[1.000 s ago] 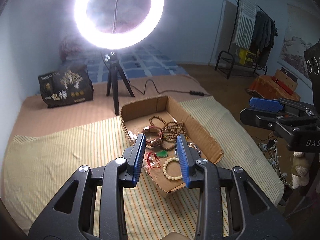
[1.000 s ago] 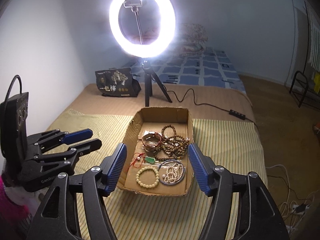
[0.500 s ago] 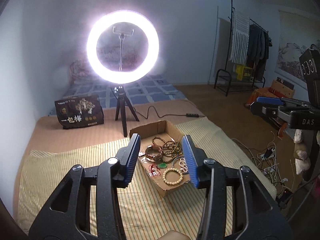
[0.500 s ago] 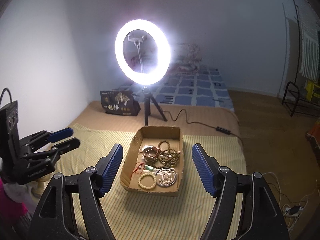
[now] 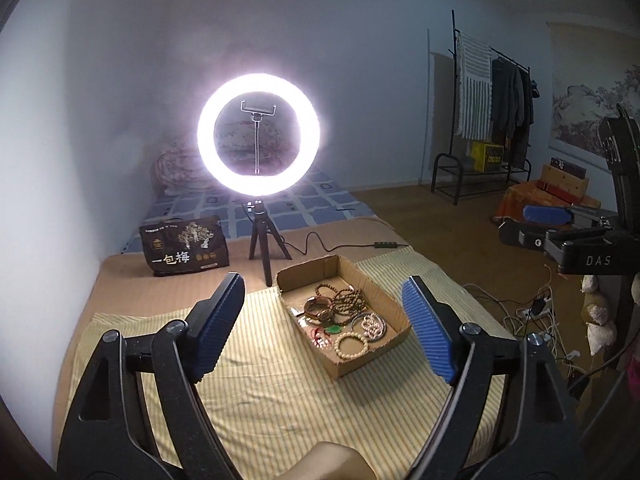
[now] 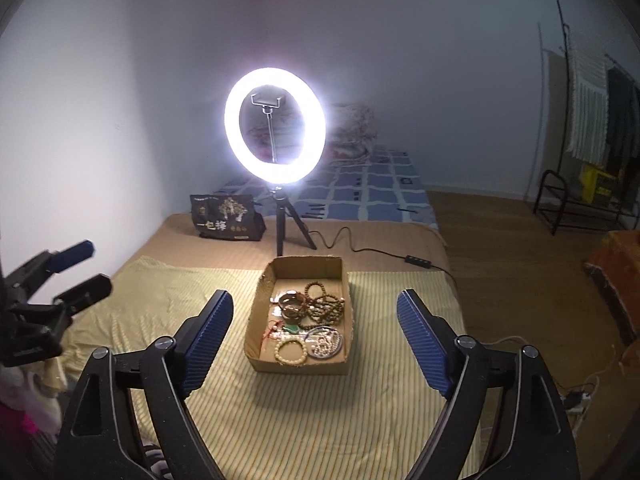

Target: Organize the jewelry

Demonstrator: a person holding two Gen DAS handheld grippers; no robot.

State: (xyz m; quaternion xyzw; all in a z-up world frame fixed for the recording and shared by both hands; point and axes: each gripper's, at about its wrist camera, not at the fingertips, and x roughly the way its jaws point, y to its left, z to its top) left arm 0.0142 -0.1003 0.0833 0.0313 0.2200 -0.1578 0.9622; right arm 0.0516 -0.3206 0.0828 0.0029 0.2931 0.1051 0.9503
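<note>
A shallow cardboard box (image 5: 384, 296) (image 6: 256, 308) lies on a yellow striped cloth (image 5: 260, 384) (image 6: 304, 412). In it lie brown bead bracelets (image 5: 348, 300) (image 6: 326, 306), a cream bead bracelet (image 5: 351, 345) (image 6: 291, 351), a pearl strand in a ring (image 5: 370, 324) (image 6: 325, 342), a green pendant on red cord (image 5: 330, 330) (image 6: 290, 327) and a brown bangle (image 5: 319, 307) (image 6: 293, 304). My left gripper (image 5: 324, 324) is open and empty, well back from the box. My right gripper (image 6: 314, 338) is open and empty, also back from the box.
A lit ring light on a tripod (image 5: 258, 136) (image 6: 275, 126) stands behind the box, its cable (image 5: 320, 246) running right. A dark bag (image 5: 184, 246) (image 6: 226, 218) sits at the back left. A clothes rack (image 5: 492, 120) and floor cables (image 5: 532, 308) are to the right.
Both grippers have pulled back and up from the box, which now looks smaller and farther. The left gripper's jaws have opened wide; the right stayed open.
</note>
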